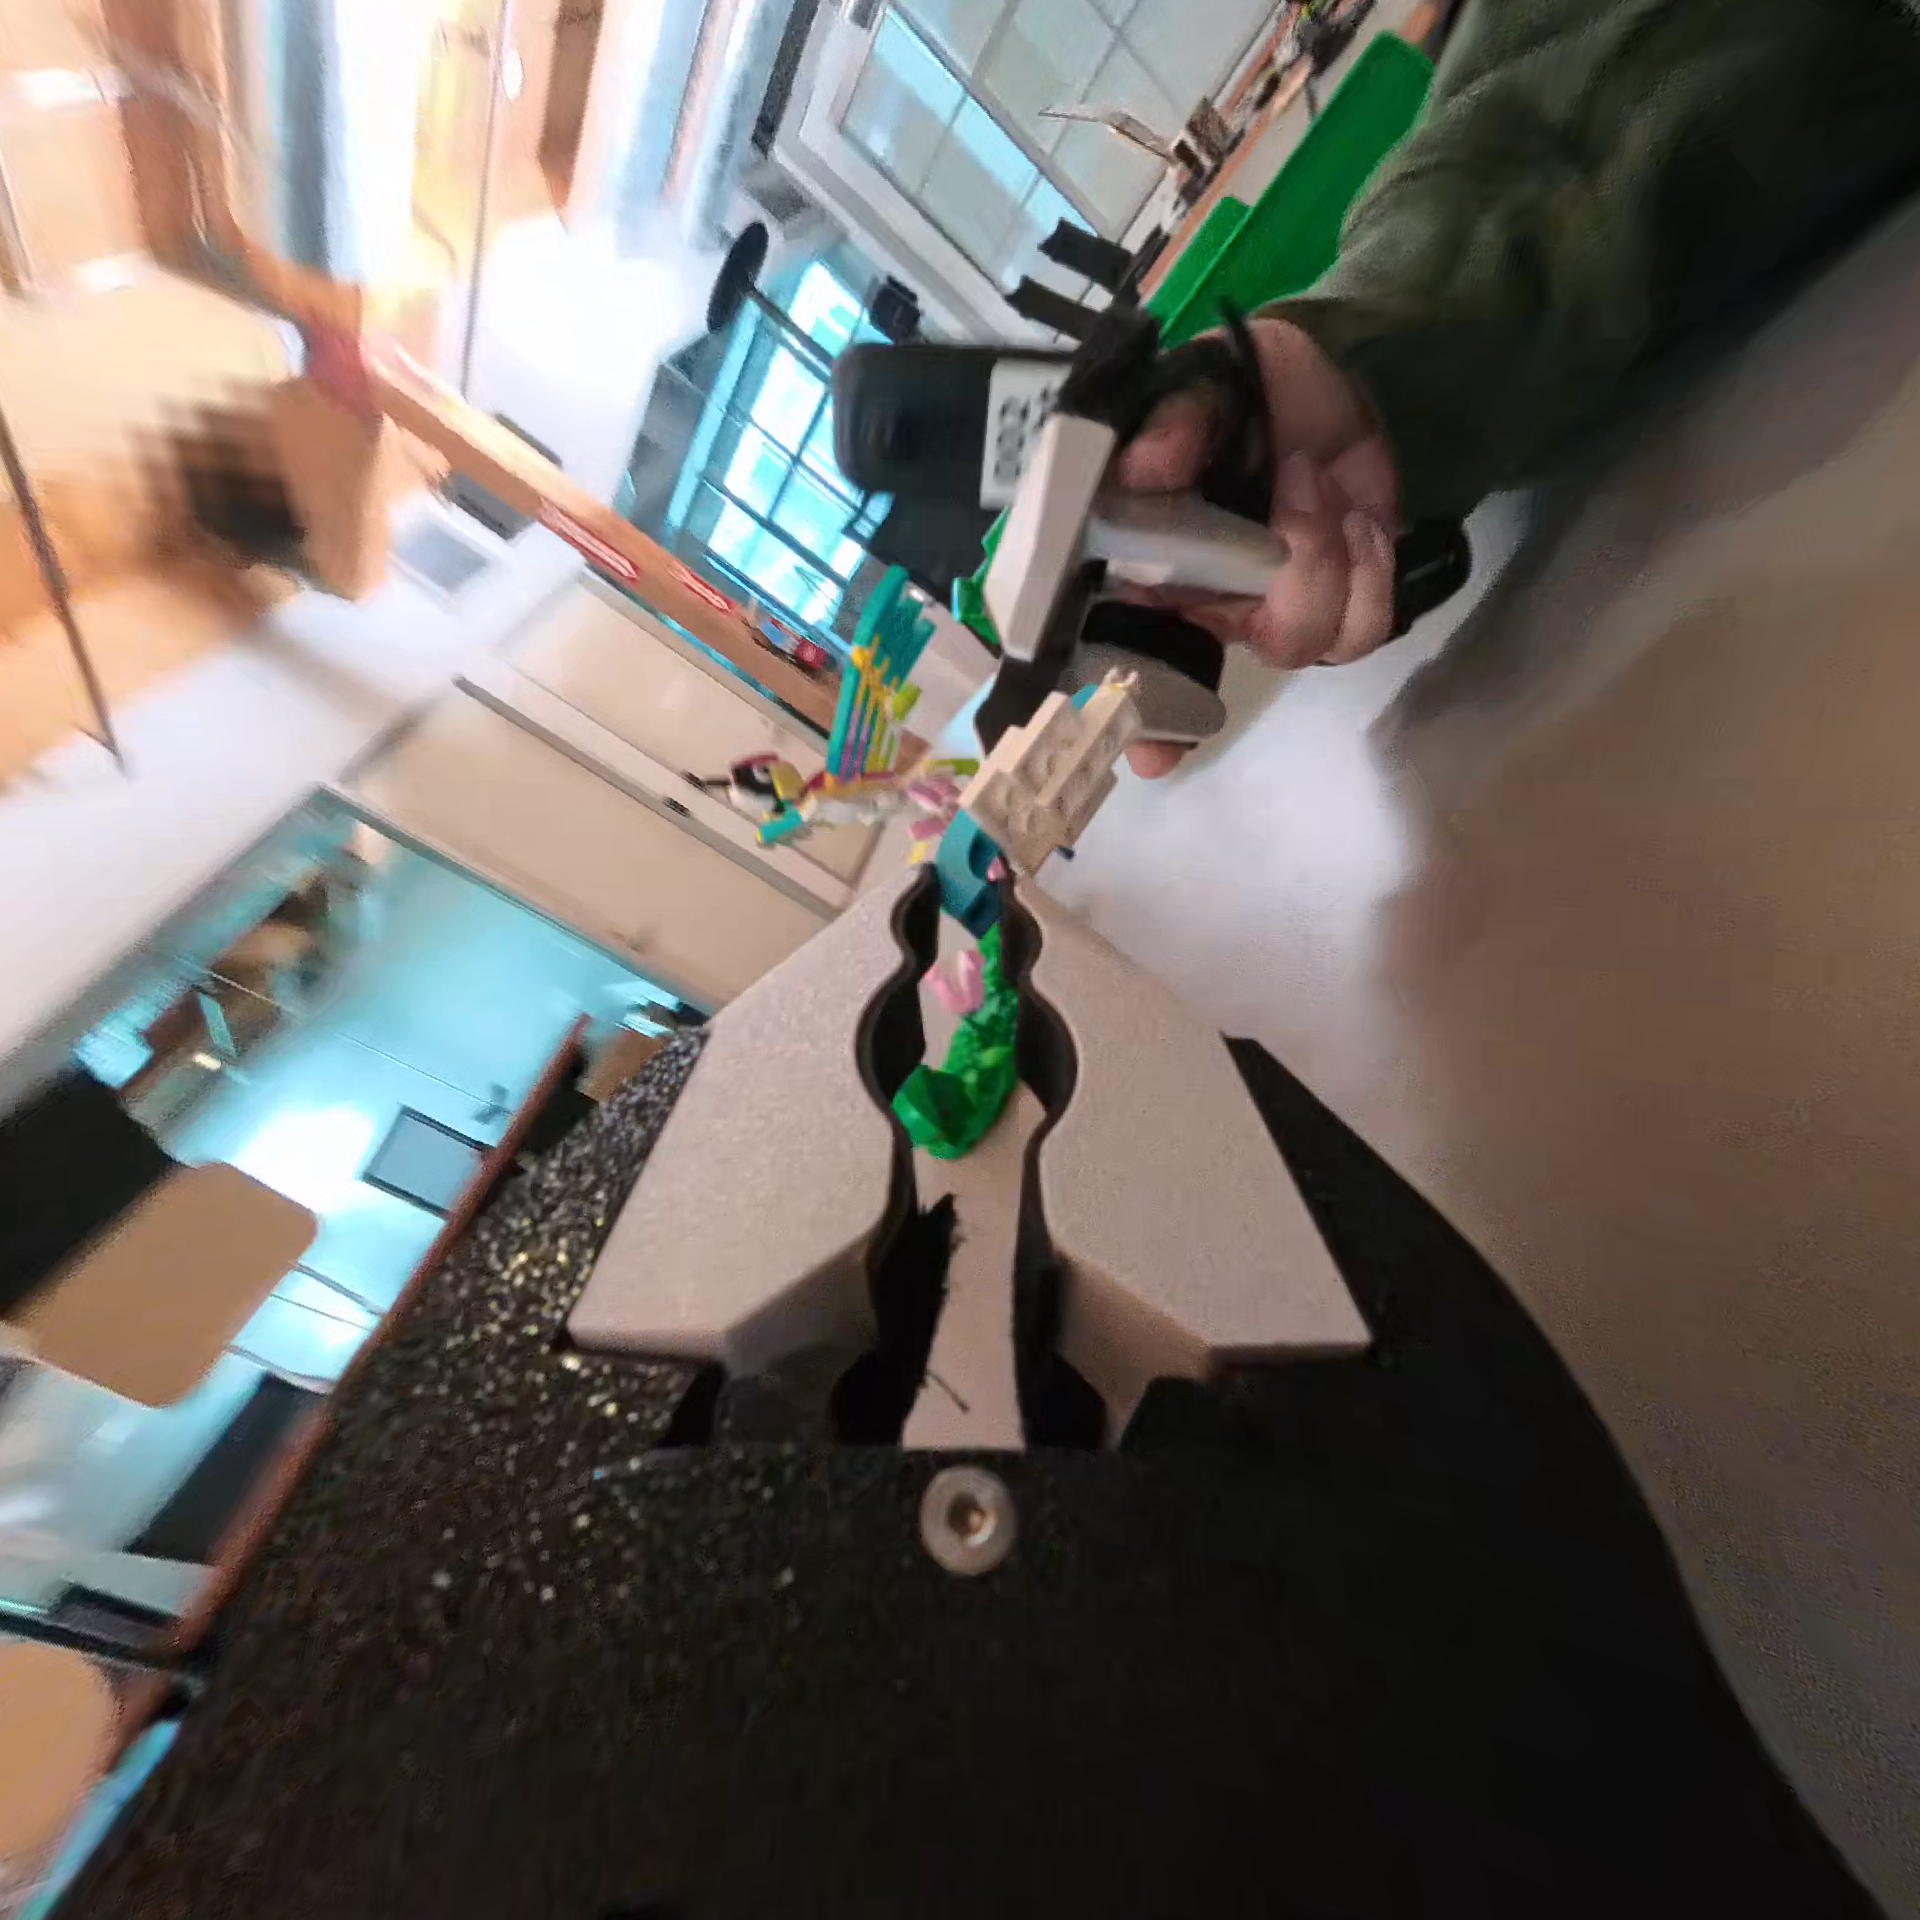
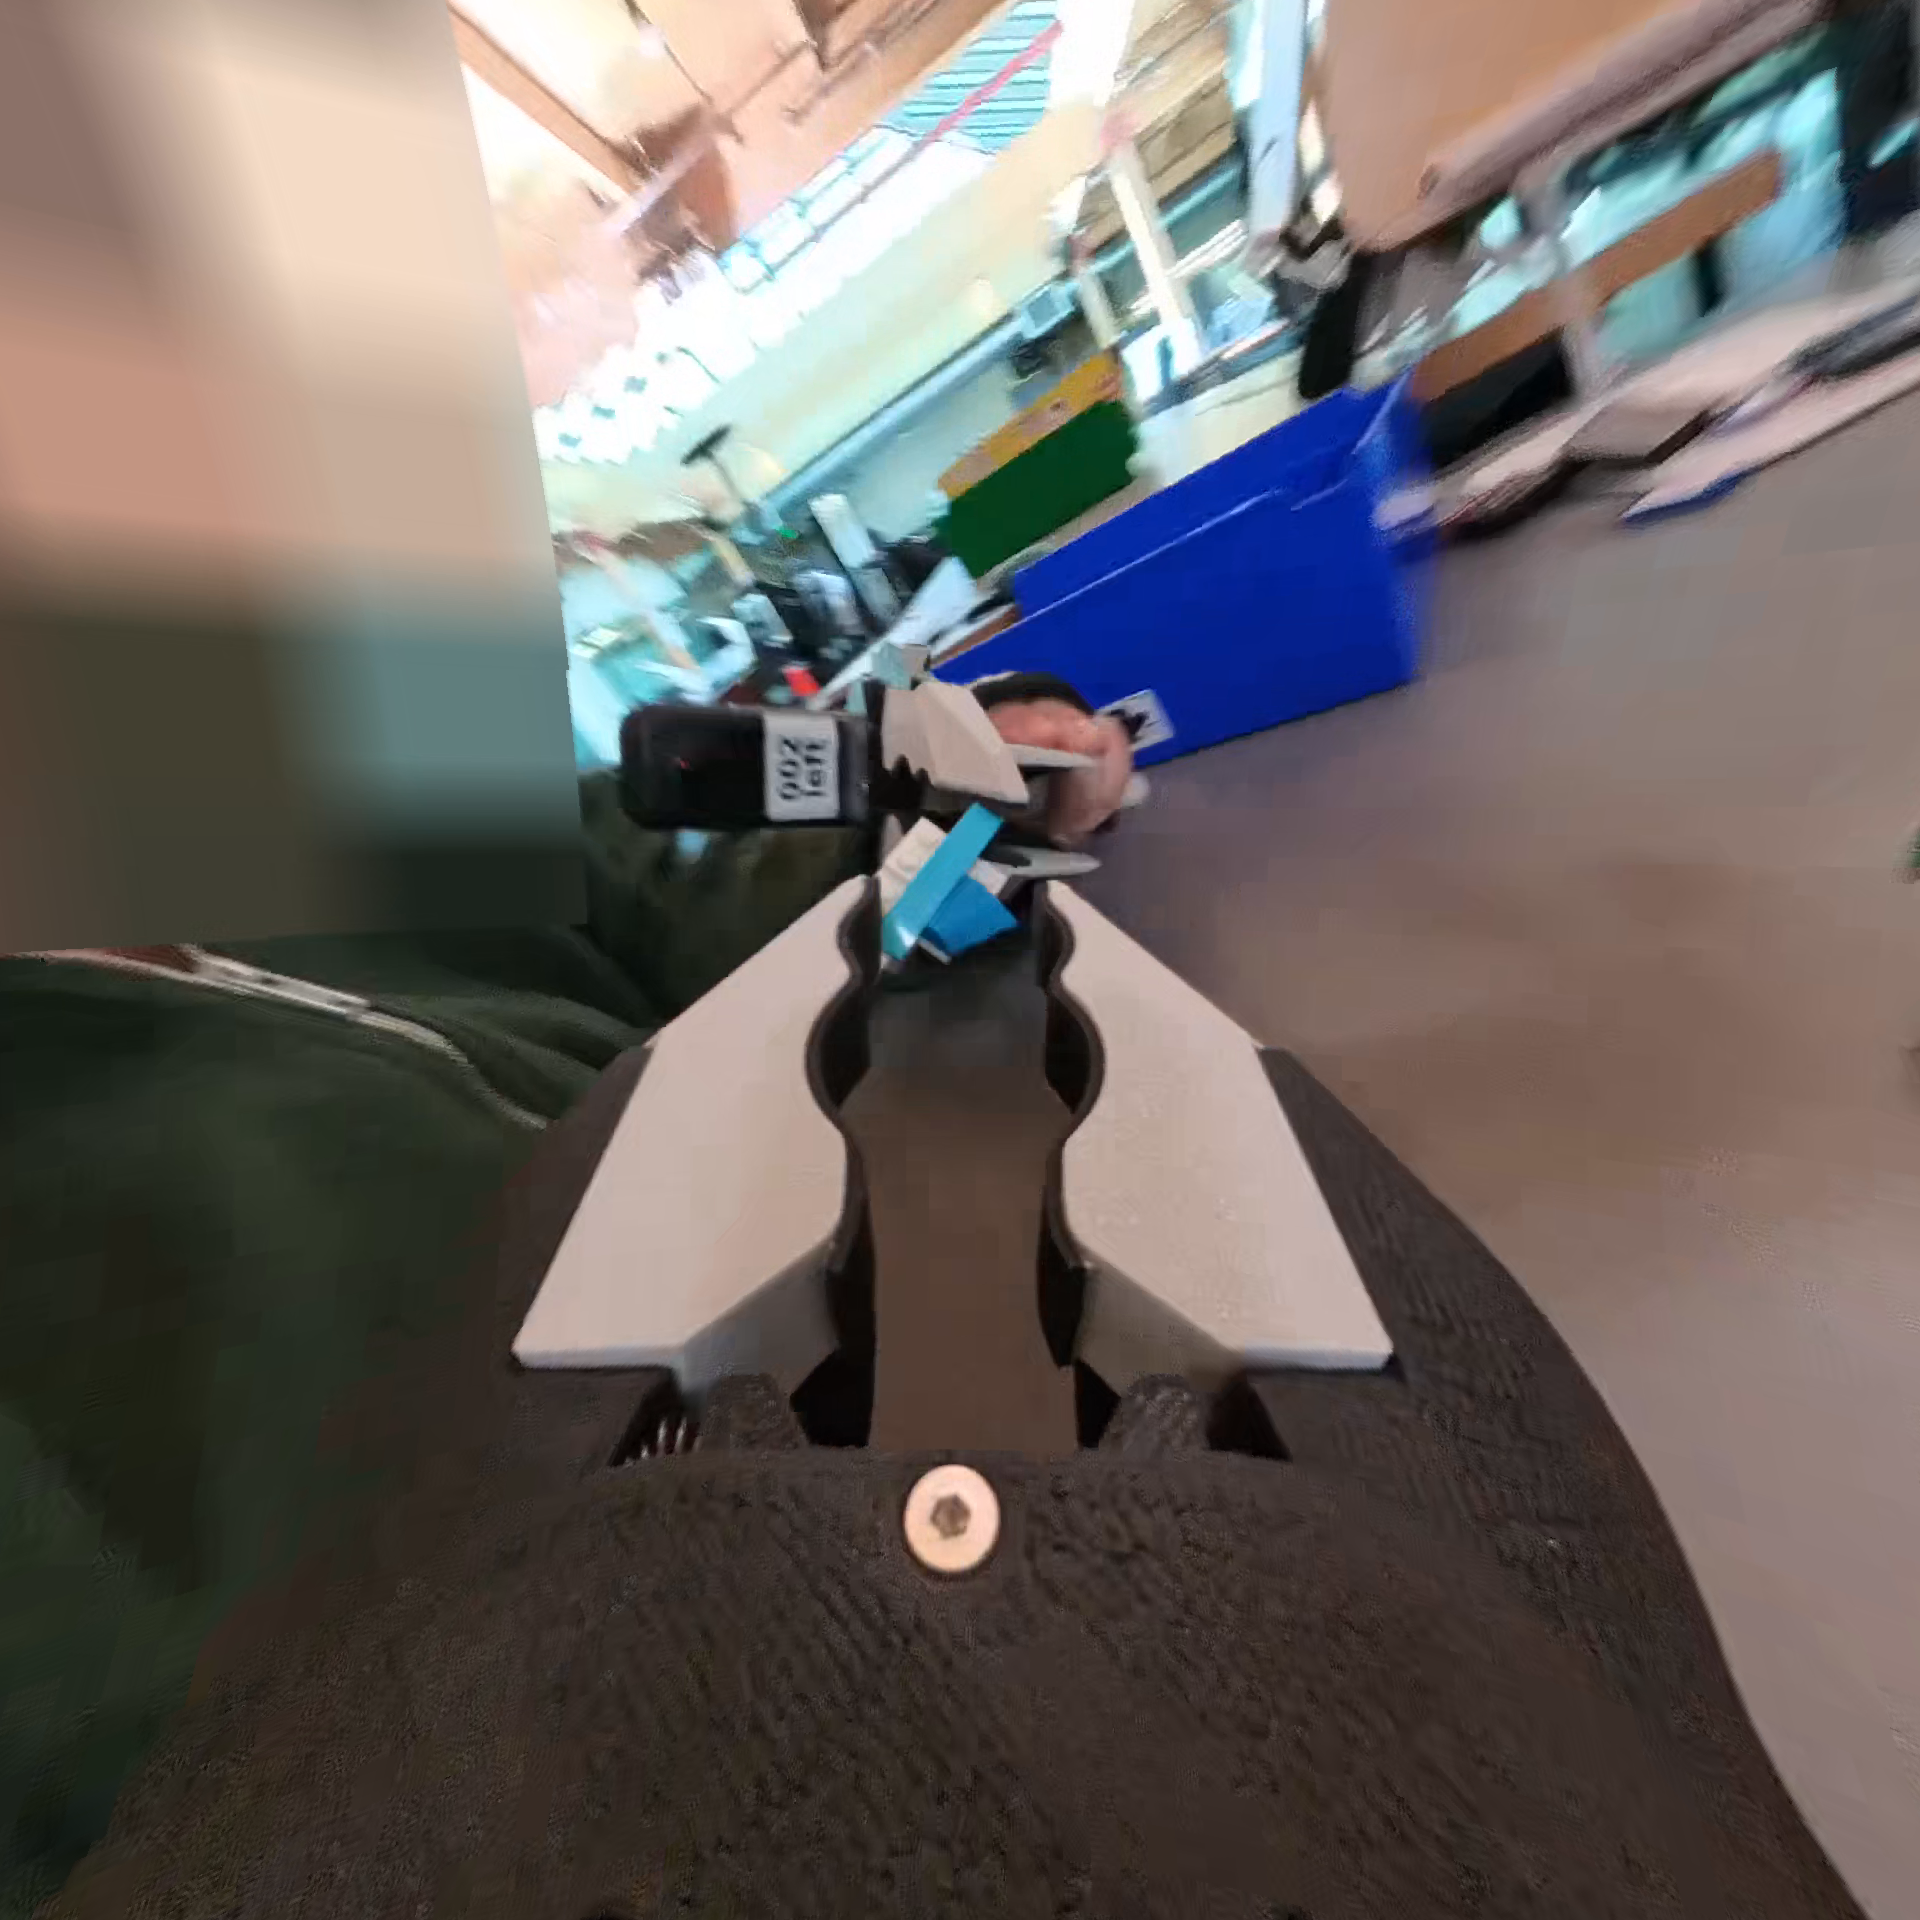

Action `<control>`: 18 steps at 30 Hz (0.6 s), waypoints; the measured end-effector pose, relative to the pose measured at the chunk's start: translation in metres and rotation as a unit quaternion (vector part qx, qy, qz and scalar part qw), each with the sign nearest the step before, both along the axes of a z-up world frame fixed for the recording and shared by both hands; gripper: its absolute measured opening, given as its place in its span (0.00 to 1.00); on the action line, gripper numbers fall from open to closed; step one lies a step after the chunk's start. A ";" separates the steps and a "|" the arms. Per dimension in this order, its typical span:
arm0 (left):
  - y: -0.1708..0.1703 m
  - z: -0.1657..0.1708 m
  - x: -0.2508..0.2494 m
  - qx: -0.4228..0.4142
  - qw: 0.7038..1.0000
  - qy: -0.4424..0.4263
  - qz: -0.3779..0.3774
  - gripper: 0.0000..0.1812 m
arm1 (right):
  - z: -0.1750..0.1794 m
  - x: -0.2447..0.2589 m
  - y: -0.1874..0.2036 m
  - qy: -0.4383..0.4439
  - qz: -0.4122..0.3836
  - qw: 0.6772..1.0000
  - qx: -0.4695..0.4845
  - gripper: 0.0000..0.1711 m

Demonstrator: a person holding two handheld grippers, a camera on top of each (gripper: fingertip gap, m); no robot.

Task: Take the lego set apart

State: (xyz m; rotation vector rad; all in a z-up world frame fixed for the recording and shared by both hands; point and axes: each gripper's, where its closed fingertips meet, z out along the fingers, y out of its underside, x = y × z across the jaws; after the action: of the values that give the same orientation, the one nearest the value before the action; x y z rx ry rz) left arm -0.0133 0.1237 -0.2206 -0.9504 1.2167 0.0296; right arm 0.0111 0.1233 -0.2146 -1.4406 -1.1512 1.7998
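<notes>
Lego set: held in the air between both grippers, above the grey tabletop [image 1: 1558,935]; the teal brick [image 1: 961,868] and the green leafy piece [image 1: 966,1081] below it sit inside the left gripper's grasp.
Left gripper [image 1: 971,894]: clenched on the teal and green part of the lego set, seemingly to anchor it while the other end is pulled.
Right gripper [image 2: 951,920]: its tips close around the blue and white pieces [image 2: 940,899] at 12 o'clock in its own view; it appears to be gripping them, though blur hides the contact.
White block [image 1: 1049,779]: at 1 o'clock from the left gripper's tips, right under the far gripper's jaws.
Loose figure [image 1: 821,774]: a small colourful bird-like piece with a teal fan, at 11 o'clock, apart from the held cluster.
Judgement: two opposed holds suit prying bricks apart.
</notes>
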 end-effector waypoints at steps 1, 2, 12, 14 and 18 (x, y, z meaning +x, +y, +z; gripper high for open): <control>-0.003 0.001 0.004 0.024 1.000 0.011 -0.001 0.05 | -0.002 0.000 -0.003 -0.006 0.024 0.999 -0.039 0.18; -0.008 0.002 0.008 0.041 0.999 0.018 -0.007 0.05 | -0.007 -0.001 -0.006 -0.023 0.040 0.997 -0.060 0.19; -0.023 0.004 0.023 0.126 0.990 0.052 -0.020 0.05 | -0.006 0.001 -0.045 -0.030 0.212 0.936 -0.281 0.13; -0.022 0.003 0.023 0.132 0.989 0.059 -0.013 0.05 | -0.009 -0.002 -0.049 -0.036 0.204 0.946 -0.250 0.11; -0.006 -0.005 0.017 0.066 0.997 0.039 0.008 0.05 | -0.008 -0.004 -0.027 -0.013 0.122 0.982 -0.147 0.04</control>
State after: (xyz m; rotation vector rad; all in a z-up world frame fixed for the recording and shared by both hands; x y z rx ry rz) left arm 0.0034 0.1173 -0.2258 -0.8504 1.2620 0.1597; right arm 0.0074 0.0962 -0.2228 -1.5441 -1.1541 2.2023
